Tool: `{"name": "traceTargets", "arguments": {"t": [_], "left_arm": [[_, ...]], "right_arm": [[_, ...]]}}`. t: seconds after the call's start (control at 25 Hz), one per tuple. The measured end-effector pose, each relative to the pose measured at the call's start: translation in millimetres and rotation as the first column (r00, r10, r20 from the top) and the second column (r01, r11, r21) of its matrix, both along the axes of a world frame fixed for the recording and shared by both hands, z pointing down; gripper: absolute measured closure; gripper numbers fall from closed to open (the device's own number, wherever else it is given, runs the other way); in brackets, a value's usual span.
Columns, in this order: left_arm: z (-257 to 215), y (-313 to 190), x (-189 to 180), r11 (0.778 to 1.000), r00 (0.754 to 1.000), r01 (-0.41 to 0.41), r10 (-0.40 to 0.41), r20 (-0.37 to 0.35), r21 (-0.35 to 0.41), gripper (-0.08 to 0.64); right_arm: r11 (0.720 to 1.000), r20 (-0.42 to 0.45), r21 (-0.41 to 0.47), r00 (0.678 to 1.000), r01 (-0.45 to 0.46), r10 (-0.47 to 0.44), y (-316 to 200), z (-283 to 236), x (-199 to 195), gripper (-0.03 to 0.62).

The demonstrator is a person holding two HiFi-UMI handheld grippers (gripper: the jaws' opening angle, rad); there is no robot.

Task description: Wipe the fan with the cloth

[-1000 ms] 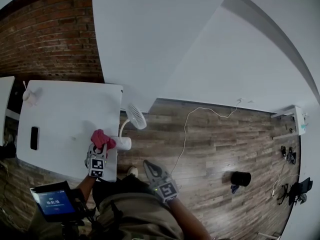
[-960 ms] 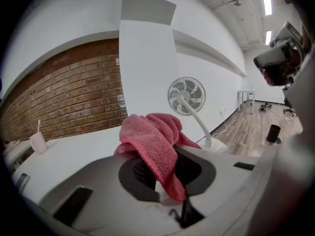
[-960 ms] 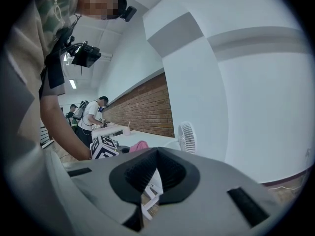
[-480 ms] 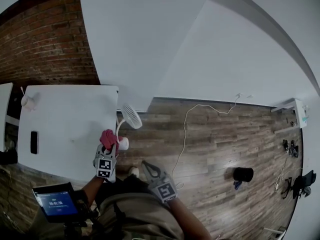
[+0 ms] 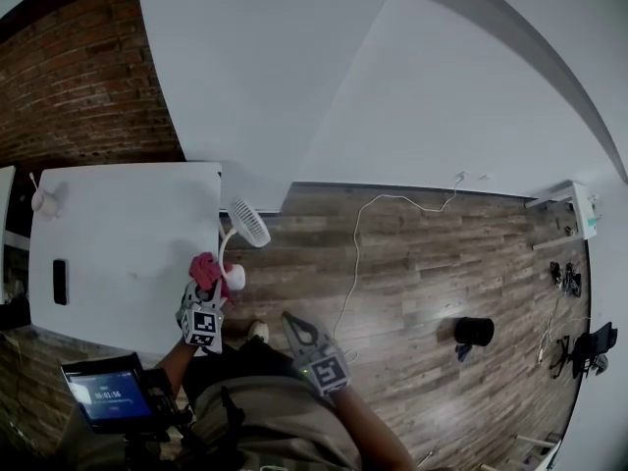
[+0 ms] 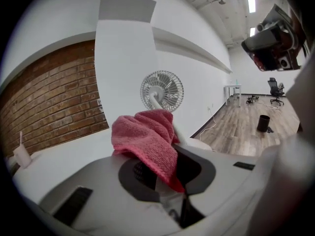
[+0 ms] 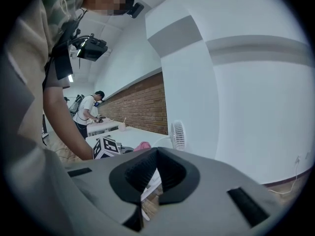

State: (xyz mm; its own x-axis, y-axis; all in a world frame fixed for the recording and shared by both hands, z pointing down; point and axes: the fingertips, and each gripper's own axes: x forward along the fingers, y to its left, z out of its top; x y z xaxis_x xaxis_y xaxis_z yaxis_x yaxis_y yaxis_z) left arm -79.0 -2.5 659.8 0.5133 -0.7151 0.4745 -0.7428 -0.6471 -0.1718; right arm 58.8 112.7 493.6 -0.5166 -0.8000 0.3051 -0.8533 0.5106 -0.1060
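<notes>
A small white fan stands at the white table's right edge, its round head on a bent neck above its base. My left gripper is shut on a pink cloth, which it holds just left of the base. In the left gripper view the cloth drapes over the jaws of the gripper, and the fan is straight ahead. Those jaws have just eased open slightly, with the cloth still pinched. My right gripper hangs shut and empty over the floor by my body; its own view shows the fan beyond the gripper.
A black phone and a small white object lie on the table's left side. A white cable runs across the wood floor, and a black bin stands to the right. A screen hangs at my chest. A white pillar stands behind the fan.
My left gripper has carried the pink cloth rightward along the table toward the fan's base. The right gripper has stayed put. The head view has shifted slightly.
</notes>
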Motion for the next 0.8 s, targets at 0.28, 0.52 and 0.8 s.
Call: {"name": "traceTargets", "arguments": {"t": [0.28,0.52,0.8], "left_arm": [[3.8,2.2,-0.4,1.000,1.000,-0.008,0.008,0.004,0.005,0.485],[12.6,-1.4,7.9,1.000,1.000,0.006,-0.006,-0.003,-0.005,0.485],[7.1,-4.3,-9.9,0.999,0.998,0.054,-0.054,-0.036,-0.007,0.485]], "right_arm": [[1.000,-0.007,0.004,1.000,0.020,-0.020,1.9,3.9,-3.8,0.589],[1.000,-0.004,-0.001,1.000,0.022,-0.022,-0.8,9.3,4.3,0.589],[1.000,-0.010,-0.001,1.000,0.029,-0.029,2.7,8.9,-1.0,0.589]]}}
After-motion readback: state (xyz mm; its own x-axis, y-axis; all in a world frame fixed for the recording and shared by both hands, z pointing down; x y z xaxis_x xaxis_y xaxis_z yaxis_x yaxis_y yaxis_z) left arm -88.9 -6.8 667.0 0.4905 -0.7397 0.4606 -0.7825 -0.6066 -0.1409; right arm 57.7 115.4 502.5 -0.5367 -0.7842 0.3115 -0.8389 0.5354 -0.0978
